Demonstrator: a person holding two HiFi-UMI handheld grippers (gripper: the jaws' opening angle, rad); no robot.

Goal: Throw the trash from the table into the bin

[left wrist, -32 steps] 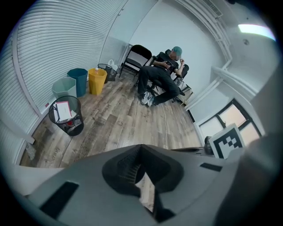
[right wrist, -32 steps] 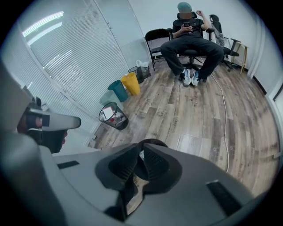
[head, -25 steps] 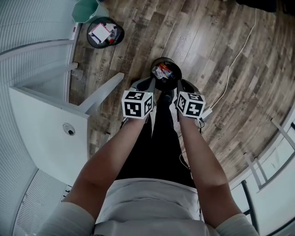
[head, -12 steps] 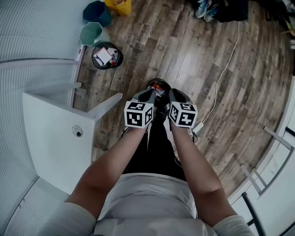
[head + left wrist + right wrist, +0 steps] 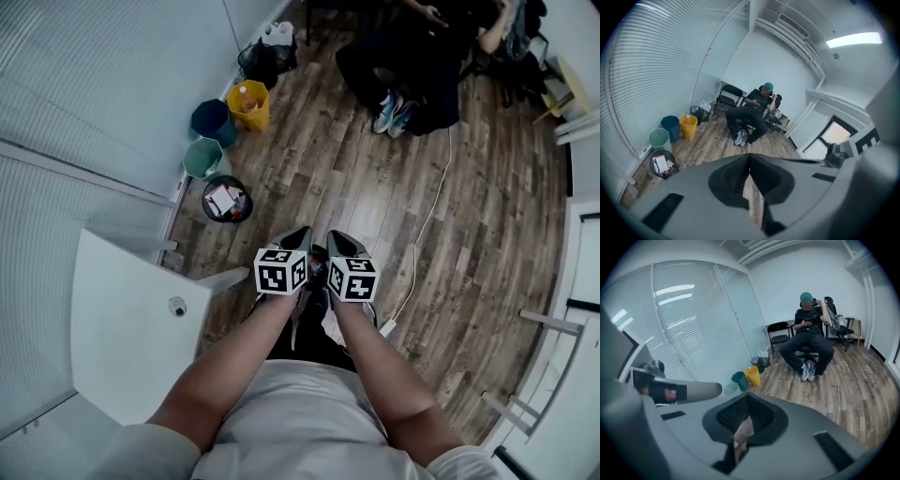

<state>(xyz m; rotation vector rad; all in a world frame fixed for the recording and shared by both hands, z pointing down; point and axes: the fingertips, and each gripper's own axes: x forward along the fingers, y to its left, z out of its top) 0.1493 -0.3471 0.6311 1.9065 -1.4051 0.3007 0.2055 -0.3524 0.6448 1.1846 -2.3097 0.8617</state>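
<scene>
My left gripper and right gripper are held side by side above the wooden floor, in front of my body. Both are shut. In the left gripper view the left gripper has its jaws meeting at the tips, with only floor showing through the slit. The right gripper has just closed its jaws the last bit, and I see nothing held between them. A black bin with paper trash in it stands by the wall to the left. The white table is at the lower left.
A pale green bin, a dark blue bin, a yellow bin and a black mesh basket line the blinds wall. A person sits on a chair ahead. A white cable runs across the floor.
Both grippers have risen toward the camera and drawn closer together. The view has swung up, so the row of bins and the seated person now show, and the black bin near my feet is hidden.
</scene>
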